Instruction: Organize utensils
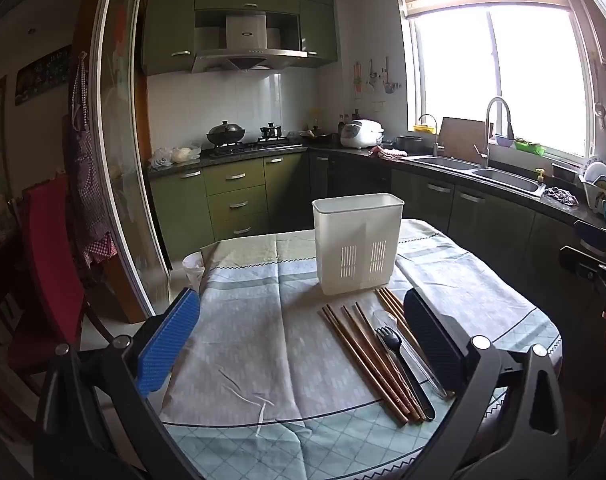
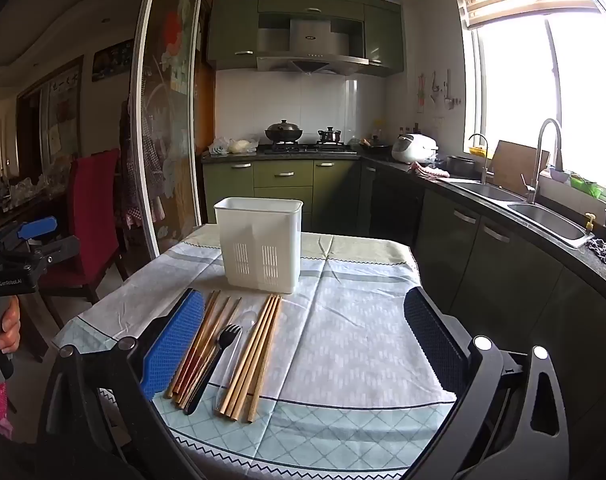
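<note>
A white slotted utensil holder [image 1: 357,242] stands upright on the clothed table [image 1: 243,320]; it also shows in the right wrist view [image 2: 261,242]. In front of it lie several wooden chopsticks [image 1: 367,356], a black plastic fork [image 1: 401,364] and a clear plastic spoon [image 1: 407,344]. In the right wrist view the darker chopsticks [image 2: 201,344], the fork [image 2: 213,360], the clear spoon [image 2: 239,344] and the lighter chopsticks [image 2: 257,356] lie side by side. My left gripper [image 1: 303,320] is open and empty above the table. My right gripper [image 2: 305,320] is open and empty, the utensils beside its left finger.
A red chair [image 2: 91,216] and a glass sliding door [image 2: 159,120] stand left of the table. Green cabinets, a stove [image 1: 247,144] and a sink counter [image 1: 483,172] line the far and right sides. A small white cup [image 1: 193,270] sits at the table's left edge.
</note>
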Demonstrator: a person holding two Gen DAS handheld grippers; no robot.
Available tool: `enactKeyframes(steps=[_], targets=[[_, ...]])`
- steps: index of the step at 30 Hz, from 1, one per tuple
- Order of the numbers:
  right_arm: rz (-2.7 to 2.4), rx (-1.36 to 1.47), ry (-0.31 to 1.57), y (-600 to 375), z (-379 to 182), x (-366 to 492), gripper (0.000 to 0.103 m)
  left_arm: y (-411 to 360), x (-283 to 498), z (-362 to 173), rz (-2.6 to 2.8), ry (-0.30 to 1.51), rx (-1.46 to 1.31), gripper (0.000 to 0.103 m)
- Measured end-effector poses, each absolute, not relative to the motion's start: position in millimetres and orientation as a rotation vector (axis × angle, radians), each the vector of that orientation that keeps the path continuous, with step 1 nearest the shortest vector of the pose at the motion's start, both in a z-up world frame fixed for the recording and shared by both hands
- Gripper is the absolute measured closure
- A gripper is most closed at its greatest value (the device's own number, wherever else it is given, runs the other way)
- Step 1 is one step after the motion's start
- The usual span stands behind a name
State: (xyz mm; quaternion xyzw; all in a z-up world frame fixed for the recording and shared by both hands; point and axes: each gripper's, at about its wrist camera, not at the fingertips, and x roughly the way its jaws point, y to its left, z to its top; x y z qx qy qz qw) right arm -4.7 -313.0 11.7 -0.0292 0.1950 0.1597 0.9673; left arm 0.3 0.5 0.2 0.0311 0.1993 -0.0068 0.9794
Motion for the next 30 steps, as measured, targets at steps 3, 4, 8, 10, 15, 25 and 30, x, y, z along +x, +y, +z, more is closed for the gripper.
enactKeyframes(steps=[3, 4, 8, 10, 15, 25, 30], targets=[[0.325, -0.054, 0.394, -313.5, 11.7, -4.4, 0.004, 0.7, -0.7, 1.2, -0.005, 0.395, 0.068, 0.006], [0.325, -0.054, 0.393, -313.7, 11.7, -4.3, 0.004, 1.4, -0.9, -3.0, -0.004, 0.396, 0.069, 0.006], [0.321, -0.058, 0.392, -314.1, 12.4, -4.4, 0.004, 2.6, 0.4, -4.8, -0.013, 0.401, 0.063, 0.006], [0.319, -0.060, 0.393, -314.7, 14.0, -6.1, 0.004, -0.2, 0.7, -4.3, -0.009, 0.402, 0.067, 0.006], [0.320, -0.056, 0.395, -315.6, 12.7, -4.6, 0.004, 1.5, 1.0, -3.1, -0.008, 0.407, 0.067, 0.006], [0.322, -0.056, 0.396, -315.4, 11.7, -1.7, 0.004, -0.4, 1.5, -4.7, -0.008, 0.408, 0.067, 0.006], [0.321, -0.057, 0.395, -315.9, 12.3, -1.7, 0.004, -0.3, 1.2, -5.0, -0.006, 0.407, 0.068, 0.006]])
